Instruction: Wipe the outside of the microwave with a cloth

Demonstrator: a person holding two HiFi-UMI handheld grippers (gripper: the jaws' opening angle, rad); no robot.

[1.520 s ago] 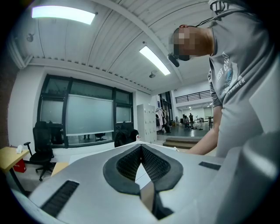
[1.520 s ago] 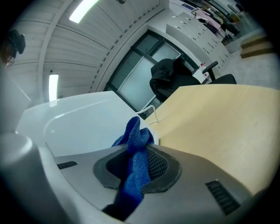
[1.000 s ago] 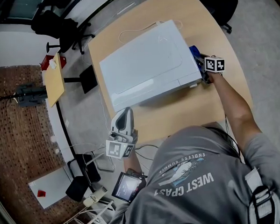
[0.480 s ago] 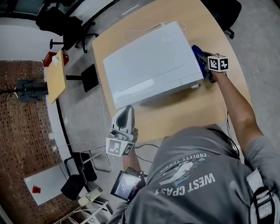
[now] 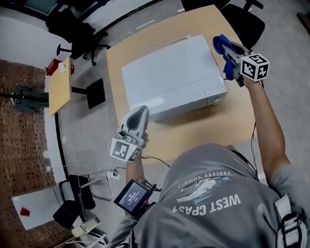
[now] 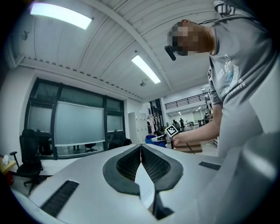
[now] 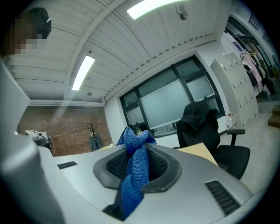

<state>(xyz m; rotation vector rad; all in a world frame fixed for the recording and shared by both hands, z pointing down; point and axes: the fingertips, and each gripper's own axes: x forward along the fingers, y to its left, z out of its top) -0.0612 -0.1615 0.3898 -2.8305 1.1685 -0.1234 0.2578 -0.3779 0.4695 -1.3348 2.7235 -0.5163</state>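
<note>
The white microwave (image 5: 168, 78) stands on a light wooden table (image 5: 248, 116). My right gripper (image 5: 224, 49) is raised beside the microwave's right rear corner, about level with its top, shut on a blue cloth (image 5: 220, 41). In the right gripper view the cloth (image 7: 134, 168) is bunched between the pads and hangs down from the gripper (image 7: 136, 148). My left gripper (image 5: 139, 112) hovers off the table's front left edge, near the microwave's front left corner. Its jaws (image 6: 141, 152) are shut with nothing between them. In the left gripper view the cloth (image 6: 151, 139) shows far off.
Black office chairs (image 5: 69, 24) stand beyond the table at the left, and another chair (image 5: 245, 10) at the right. A small wooden side table (image 5: 60, 87) is to the left. A white cable (image 5: 153, 44) lies behind the microwave. A small screen (image 5: 131, 197) hangs at the person's waist.
My right gripper has lifted the cloth from low against the microwave's right side up to the level of its top. The left gripper rose slightly.
</note>
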